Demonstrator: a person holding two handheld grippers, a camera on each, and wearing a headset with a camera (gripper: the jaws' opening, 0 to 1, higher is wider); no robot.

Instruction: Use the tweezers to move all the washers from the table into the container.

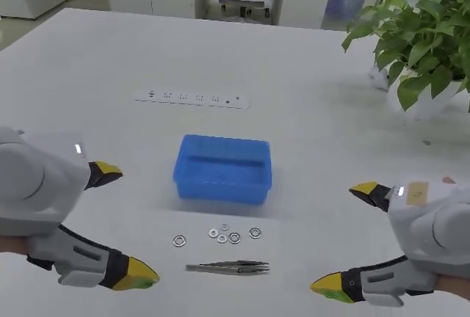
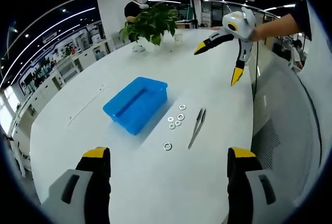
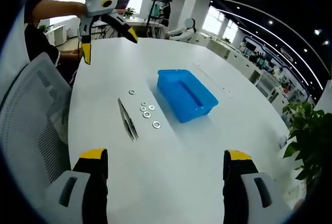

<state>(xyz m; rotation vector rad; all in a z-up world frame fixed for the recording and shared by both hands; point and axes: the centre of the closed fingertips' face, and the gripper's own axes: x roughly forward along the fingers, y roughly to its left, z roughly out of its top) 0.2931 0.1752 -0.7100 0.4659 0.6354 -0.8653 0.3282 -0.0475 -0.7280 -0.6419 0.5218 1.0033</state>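
Several metal washers (image 1: 222, 234) (image 2: 176, 121) (image 3: 146, 111) lie on the white table, one (image 1: 179, 241) a little apart to the left. Metal tweezers (image 1: 228, 266) (image 2: 196, 127) (image 3: 127, 118) lie flat just in front of them. Behind the washers stands a blue container (image 1: 223, 168) (image 2: 136, 103) (image 3: 186, 94), and nothing shows inside it. My left gripper (image 1: 117, 221) (image 2: 168, 166) hovers open at the left of the tweezers. My right gripper (image 1: 341, 235) (image 3: 165, 168) hovers open at their right. Neither holds anything.
A white power strip (image 1: 192, 98) lies beyond the container. A potted plant (image 1: 422, 38) stands at the table's far right. A grey mesh chair (image 3: 31, 125) sits by the near edge. Bare table surrounds the washers.
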